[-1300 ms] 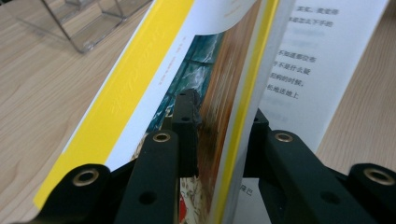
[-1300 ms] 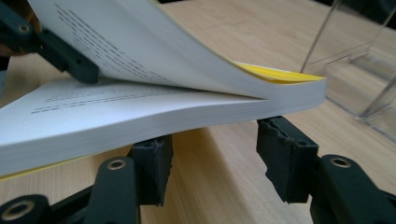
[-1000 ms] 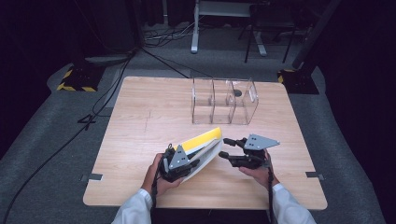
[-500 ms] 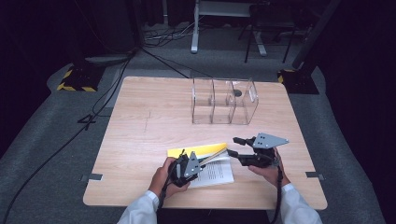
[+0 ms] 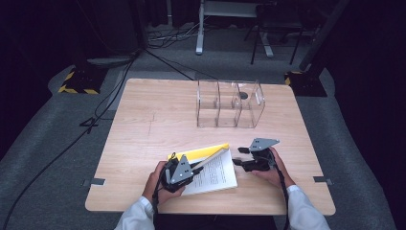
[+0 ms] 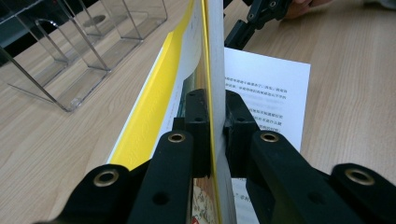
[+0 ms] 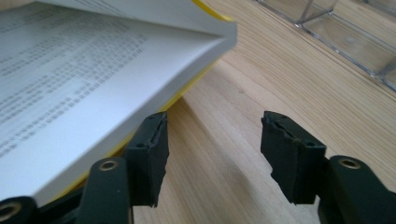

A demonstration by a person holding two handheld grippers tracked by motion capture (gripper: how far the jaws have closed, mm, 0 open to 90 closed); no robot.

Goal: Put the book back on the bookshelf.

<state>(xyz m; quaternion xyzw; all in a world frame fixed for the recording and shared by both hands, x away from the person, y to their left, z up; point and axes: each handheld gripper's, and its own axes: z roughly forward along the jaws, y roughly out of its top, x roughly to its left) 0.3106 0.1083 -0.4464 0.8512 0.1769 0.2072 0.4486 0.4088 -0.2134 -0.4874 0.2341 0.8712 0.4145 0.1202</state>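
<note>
Item: yellow-covered paperback book [image 5: 203,165], lying open near the front edge of the pale wood-grain counter [image 5: 153,120]. Lower half flat on the counter, a white page of dense printed text facing up. Upper portion, yellow cover with a sheaf of pages, raised at a slant above the flat page.

Left tool [image 5: 195,167]: black two-jaw unit with grey three-cornered plate, held in the person's left hand [image 5: 160,182] at the book's near-left corner. Jaws pressed together on the raised cover and pages; in the left gripper view the pads [image 6: 196,112] clamp the thin sheaf [image 6: 212,70] edge-on from both sides, yellow cover to one side, printed page beyond.

Right tool [image 5: 239,155]: same make, held in the person's right hand [image 5: 273,167], just beside the book's right edge. Jaws standing apart, having just been widening, nothing between them but bare counter. In the right gripper view one pad [image 7: 152,149] sits close under the book's overhanging page block [image 7: 93,79]; contact cannot be told.

Other: clear acrylic divided organiser [image 5: 230,103], upright compartments, standing well behind the book toward the counter's far side. White sleeves at both wrists.
</note>
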